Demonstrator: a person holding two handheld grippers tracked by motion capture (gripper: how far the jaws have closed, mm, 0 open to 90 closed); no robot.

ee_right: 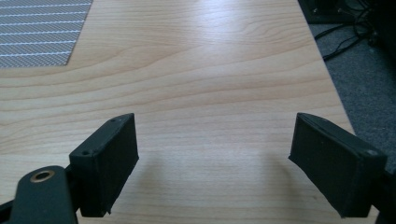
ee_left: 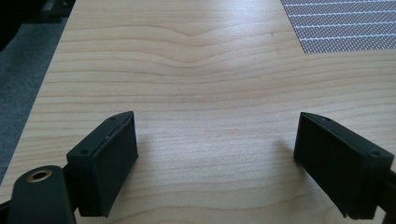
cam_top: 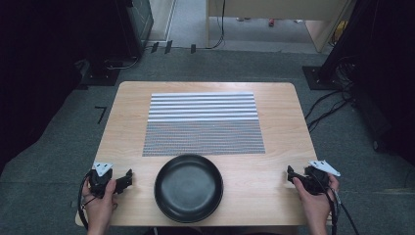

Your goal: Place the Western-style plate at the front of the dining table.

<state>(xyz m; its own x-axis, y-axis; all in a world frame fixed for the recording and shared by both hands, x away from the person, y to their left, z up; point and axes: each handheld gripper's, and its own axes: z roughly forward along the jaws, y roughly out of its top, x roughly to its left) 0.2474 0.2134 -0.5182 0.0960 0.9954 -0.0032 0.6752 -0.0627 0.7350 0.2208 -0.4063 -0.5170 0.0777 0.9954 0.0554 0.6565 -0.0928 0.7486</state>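
Black jaws stand wide apart on the left gripper (cam_top: 128,178), with nothing between them but bare wood, as the left gripper view (ee_left: 212,163) shows; the right gripper (cam_top: 289,175) is just as wide open and just as empty, seen along its own jaws in the right gripper view (ee_right: 212,163). Both rest low at the near edge of the tabletop (cam_top: 127,117), one at each side. The black bowl (cam_top: 189,187) sits between them on the near middle of the tabletop, to the right of the left gripper and to the left of the right one. It is round, so it has no long axis to line up with. The left gripper looks a little nearer to its rim, though both are close. Beyond the bowl lies a striped grey mat (cam_top: 203,123), its near edge just touching or almost touching the bowl's far rim. Nothing stands in the way on either side
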